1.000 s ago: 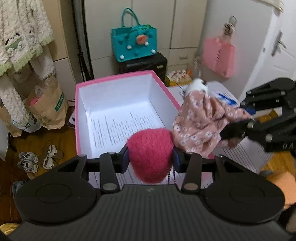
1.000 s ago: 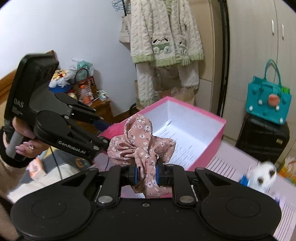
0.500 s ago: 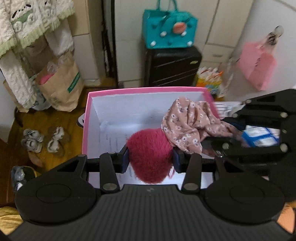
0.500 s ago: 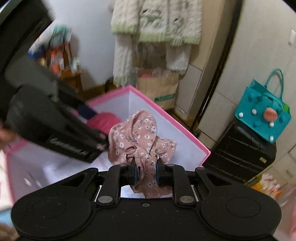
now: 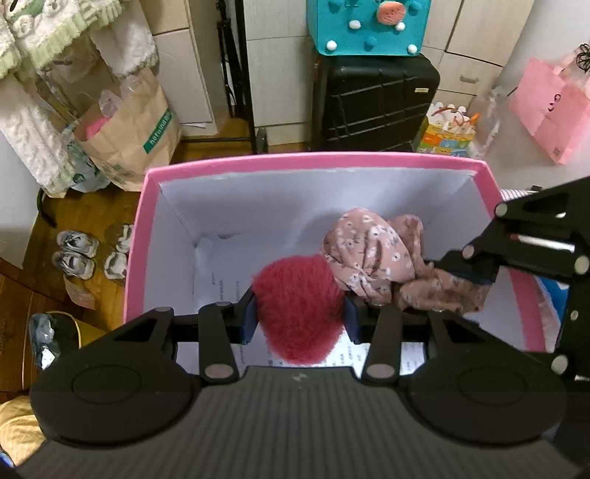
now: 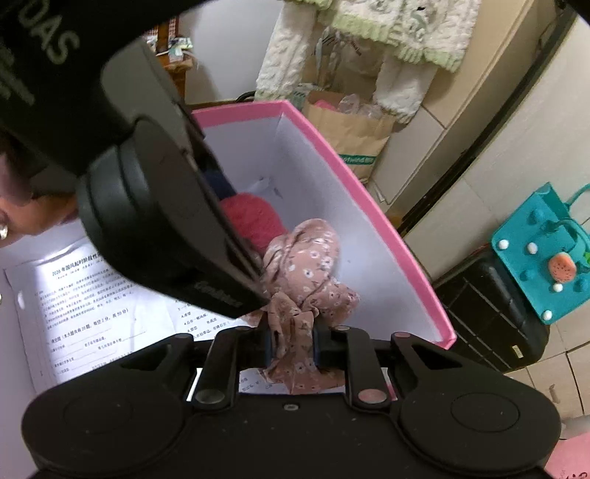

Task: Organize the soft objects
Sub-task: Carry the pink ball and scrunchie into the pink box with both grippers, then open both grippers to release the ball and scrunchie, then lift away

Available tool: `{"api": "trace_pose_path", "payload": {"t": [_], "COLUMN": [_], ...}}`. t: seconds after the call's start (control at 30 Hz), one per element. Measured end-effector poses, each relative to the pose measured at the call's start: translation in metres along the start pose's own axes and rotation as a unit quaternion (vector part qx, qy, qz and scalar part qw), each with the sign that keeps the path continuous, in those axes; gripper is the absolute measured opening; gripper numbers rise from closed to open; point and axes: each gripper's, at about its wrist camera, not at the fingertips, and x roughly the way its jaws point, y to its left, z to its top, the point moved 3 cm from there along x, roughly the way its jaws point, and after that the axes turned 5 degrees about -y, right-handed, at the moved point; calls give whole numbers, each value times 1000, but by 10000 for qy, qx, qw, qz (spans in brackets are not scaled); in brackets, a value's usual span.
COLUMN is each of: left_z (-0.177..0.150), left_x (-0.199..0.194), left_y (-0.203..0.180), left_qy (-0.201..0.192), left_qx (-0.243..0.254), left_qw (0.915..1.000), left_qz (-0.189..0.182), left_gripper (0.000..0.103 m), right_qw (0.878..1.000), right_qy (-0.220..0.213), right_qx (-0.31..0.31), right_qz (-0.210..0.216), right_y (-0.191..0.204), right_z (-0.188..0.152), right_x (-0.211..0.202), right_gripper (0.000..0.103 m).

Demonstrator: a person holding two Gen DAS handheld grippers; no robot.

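Note:
A pink box (image 5: 313, 162) with white inner walls fills the middle of the left wrist view. My left gripper (image 5: 298, 312) is shut on a red fluffy pom-pom (image 5: 295, 291), held inside the box near its front. Right beside it hangs a pink floral fabric scrunchie (image 5: 368, 254), which touches the pom-pom. My right gripper (image 6: 291, 348) is shut on that scrunchie (image 6: 306, 265); in the left wrist view it (image 5: 468, 272) reaches in from the right. The left gripper's black body (image 6: 158, 206) covers much of the right wrist view, with the pom-pom (image 6: 250, 217) just past it.
Printed paper (image 6: 92, 294) lines the box floor. Behind the box stand a black suitcase (image 5: 376, 103) with a teal bag (image 5: 368, 25) on top, and a brown paper bag (image 5: 129, 136). Small shoes (image 5: 92, 254) lie on the wooden floor at left. A pink bag (image 5: 545, 103) hangs at right.
Both grippers have moved over the box, tipped downward and sunk into it, side by side. The pom-pom and the scrunchie stay gripped.

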Motion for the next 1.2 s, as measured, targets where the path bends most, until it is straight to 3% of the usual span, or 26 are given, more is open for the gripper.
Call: {"api": "trace_pose_path", "payload": {"t": [0.17, 0.3, 0.47, 0.53, 0.67, 0.8, 1.0, 1.2], "left_z": [4, 3, 6, 6, 5, 5, 0, -20], "left_x": [11, 25, 34, 34, 36, 24, -10, -49], "left_y": [6, 4, 5, 6, 6, 2, -2, -12], "left_qy": [-10, 35, 132, 42, 20, -139, -450, -484], "left_qx": [-109, -125, -296, -274, -214, -72, 125, 497], "left_qw": [9999, 9998, 9995, 9996, 9996, 9997, 9988, 9972], "left_qz": [59, 137, 7, 99, 189, 205, 117, 269], "left_gripper": [44, 45, 46, 48, 51, 58, 59, 61], "right_qw": [9999, 9998, 9989, 9984, 9979, 9974, 9946, 9872], "right_qy": [122, -14, -216, -298, -468, -709, -933, -1094], "right_qx": [71, -132, -371, -411, -313, -54, 436, 1094], "right_qz": [39, -114, -211, -233, -311, -126, 117, 383], "right_y": [-9, -7, -4, -4, -4, -3, 3, 7], "right_z": [-1, -2, -6, -7, -11, -13, -23, -35], "right_x": [16, 21, 18, 13, -1, -24, -60, -93], "right_gripper": [28, 46, 46, 53, 53, 53, 53, 53]}}
